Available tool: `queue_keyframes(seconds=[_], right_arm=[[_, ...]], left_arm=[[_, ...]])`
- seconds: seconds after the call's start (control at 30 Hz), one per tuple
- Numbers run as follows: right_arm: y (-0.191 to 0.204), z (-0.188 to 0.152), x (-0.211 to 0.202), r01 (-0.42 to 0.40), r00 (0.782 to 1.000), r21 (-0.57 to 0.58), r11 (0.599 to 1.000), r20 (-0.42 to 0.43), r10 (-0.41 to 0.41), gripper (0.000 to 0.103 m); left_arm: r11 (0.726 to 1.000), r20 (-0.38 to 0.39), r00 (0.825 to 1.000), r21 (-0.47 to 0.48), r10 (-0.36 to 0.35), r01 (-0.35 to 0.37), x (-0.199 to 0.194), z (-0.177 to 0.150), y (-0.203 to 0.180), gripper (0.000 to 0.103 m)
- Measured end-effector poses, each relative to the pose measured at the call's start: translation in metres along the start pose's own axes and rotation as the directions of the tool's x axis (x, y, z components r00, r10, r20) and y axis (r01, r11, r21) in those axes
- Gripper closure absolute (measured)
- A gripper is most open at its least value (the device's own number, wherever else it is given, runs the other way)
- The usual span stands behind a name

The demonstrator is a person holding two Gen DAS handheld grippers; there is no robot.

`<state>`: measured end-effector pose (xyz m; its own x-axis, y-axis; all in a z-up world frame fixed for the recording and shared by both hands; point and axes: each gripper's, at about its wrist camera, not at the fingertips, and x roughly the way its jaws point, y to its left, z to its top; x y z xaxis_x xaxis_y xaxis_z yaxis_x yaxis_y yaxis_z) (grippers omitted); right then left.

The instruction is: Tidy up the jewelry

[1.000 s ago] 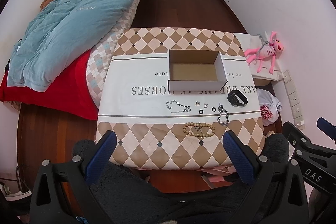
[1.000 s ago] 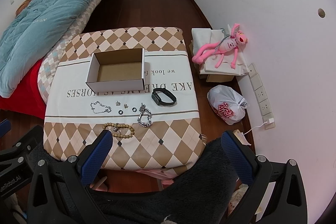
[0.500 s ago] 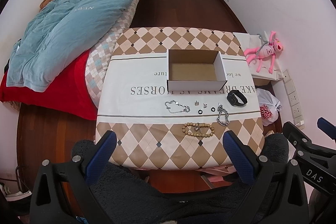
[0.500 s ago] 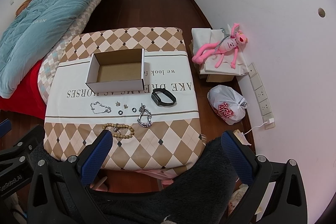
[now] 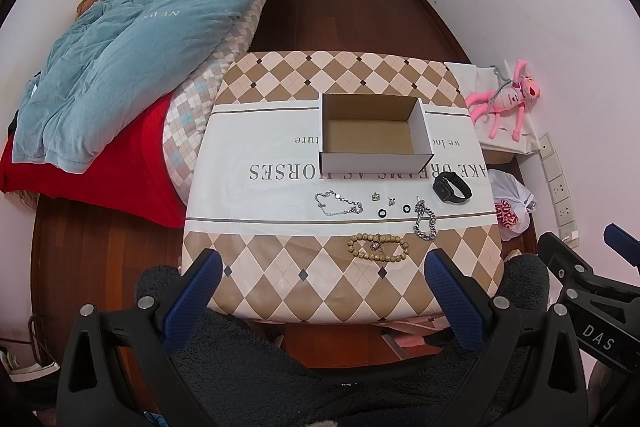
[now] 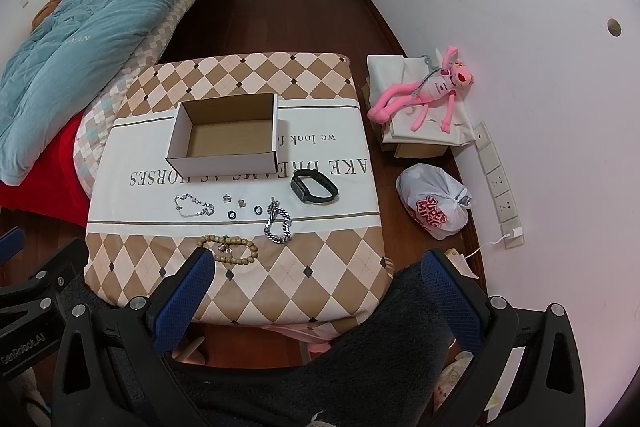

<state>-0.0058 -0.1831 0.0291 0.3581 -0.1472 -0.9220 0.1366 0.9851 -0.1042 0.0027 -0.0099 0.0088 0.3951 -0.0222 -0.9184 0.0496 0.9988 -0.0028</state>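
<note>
Almost nothing has moved since the frames 1 second ago: both cameras have drifted only a touch, and every piece on the table lies where it lay.

The left gripper [image 5: 322,285] hangs over the near edge of the table [image 5: 280,291] with its 2 blue-padded fingers [image 5: 192,297] spread wide and nothing between them. The right gripper [image 6: 318,285] is likewise wide apart and holds nothing; its left finger [image 6: 182,301] overlaps the near edge of the table in its own view.

From the left wrist view, the open cardboard box [image 5: 374,161] sits upright at about 12 o'clock from the table's centre, with nothing visible inside. The jewelry lies in a loose row nearer the camera, all apart from the box. A thin silver chain bracelet [image 5: 338,203] lies at 9 o'clock of the row. To its right are 2 small earrings [image 5: 383,198], then 2 small black rings [image 5: 394,211]. A chunky silver link bracelet [image 5: 425,219] lies at 3 o'clock of the rings, and a black smart band [image 5: 452,187] sits at about 1 o'clock of that bracelet, just beside the box's near right corner. A wooden bead bracelet [image 5: 378,247] lies closest to the grippers, at 6 o'clock of the rings, with a small metal piece inside its loop.

Off the table, a blue duvet [image 5: 132,55] covers the bed at 10 o'clock, a pink plush toy [image 6: 428,93] lies at 2 o'clock, and a white plastic bag [image 6: 436,205] sits on the floor at 3 o'clock.
</note>
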Motion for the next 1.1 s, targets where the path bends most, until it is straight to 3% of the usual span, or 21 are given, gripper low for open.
queue_keyframes(seconds=[0.5, 0.8, 0.97, 1.1], right_arm=[[0.001, 0.007, 0.019, 0.002, 1.0, 0.014, 1.0, -0.011, -0.002, 0.0], [-0.004, 0.01, 0.089, -0.008, 0.999, 0.025, 1.0, -0.045, 0.009, 0.0], [-0.01, 0.003, 0.146, -0.033, 0.993, 0.049, 0.998, -0.109, 0.038, 0.0], [-0.015, -0.007, 0.188, -0.038, 0.985, 0.062, 0.997, -0.166, 0.048, 0.003]], left_arm=[[1.0, 0.006, 1.0, -0.007, 0.026, -0.026, 0.026, 0.002, 0.004, 0.0], [0.998, -0.002, 0.998, 0.0, 0.063, -0.063, 0.09, 0.005, 0.005, 0.0], [0.998, -0.058, 0.997, 0.02, 0.059, -0.058, 0.139, 0.006, 0.002, 0.0], [0.999, -0.122, 0.992, 0.038, 0.011, -0.006, 0.173, 0.002, -0.004, 0.003]])
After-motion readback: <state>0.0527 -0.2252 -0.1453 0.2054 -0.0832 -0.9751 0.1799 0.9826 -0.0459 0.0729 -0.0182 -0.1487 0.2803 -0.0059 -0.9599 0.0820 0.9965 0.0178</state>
